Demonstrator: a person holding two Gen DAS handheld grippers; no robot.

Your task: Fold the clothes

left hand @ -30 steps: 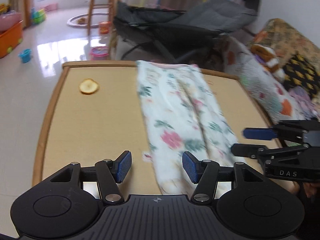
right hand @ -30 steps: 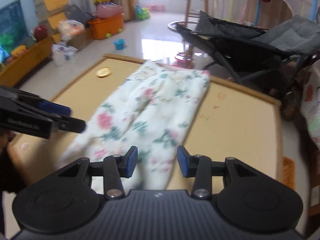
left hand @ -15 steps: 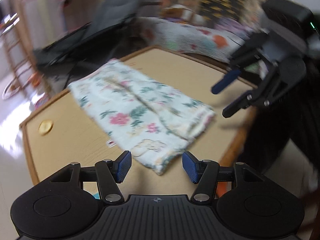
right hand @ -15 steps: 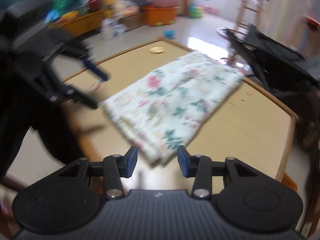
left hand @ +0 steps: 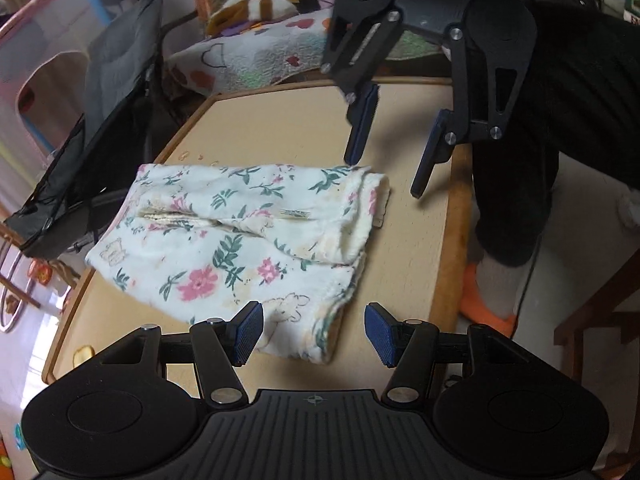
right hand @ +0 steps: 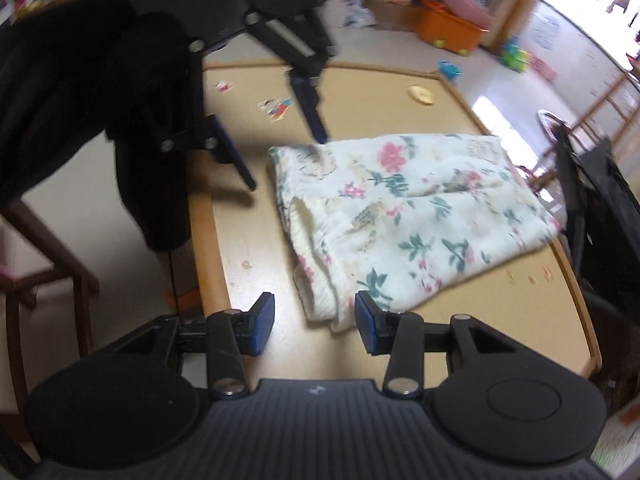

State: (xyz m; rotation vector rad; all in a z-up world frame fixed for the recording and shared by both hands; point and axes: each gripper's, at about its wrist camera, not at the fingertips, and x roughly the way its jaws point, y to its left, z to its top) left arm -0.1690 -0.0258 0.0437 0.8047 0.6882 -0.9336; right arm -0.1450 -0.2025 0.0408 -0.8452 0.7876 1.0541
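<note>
We see the floral garment lying folded on the tan table, its bunched end towards the table edge nearest the person's dark trousers. The left gripper hangs over one corner of that end, jaws spread, pinching nothing. The right gripper hovers at the other corner, jaws likewise apart and empty.

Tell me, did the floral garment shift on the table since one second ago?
No. The floral garment still ends at the table edge beside the stroller.
</note>
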